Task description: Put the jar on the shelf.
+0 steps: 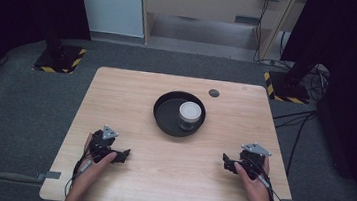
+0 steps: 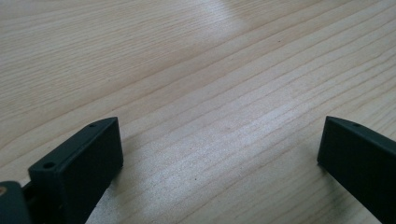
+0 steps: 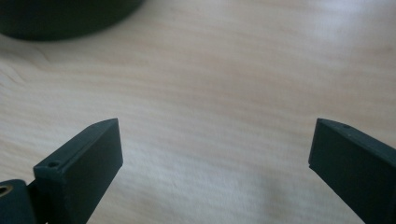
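Note:
A round black tray [image 1: 164, 121] lies in the middle of the wooden table [image 1: 132, 90]. A small jar with a white lid [image 1: 190, 113] stands upright inside it, toward its right side. My left gripper [image 1: 121, 154] rests low on the table at the near left, open, with bare wood between its jaws [image 2: 219, 140]. My right gripper [image 1: 227, 163] sits at the near right, open too, nothing between its jaws [image 3: 215, 144]. In the right gripper view the tray's dark wall [image 3: 60, 18] shows at the top left, well beyond the jaws.
A small dark round cap [image 1: 213, 92] is set in the tabletop near the far edge. Grey carpet surrounds the table. Two stand bases with yellow-black tape [image 1: 60, 60] [image 1: 288, 89] sit on the floor beyond the far corners, with cables at the right.

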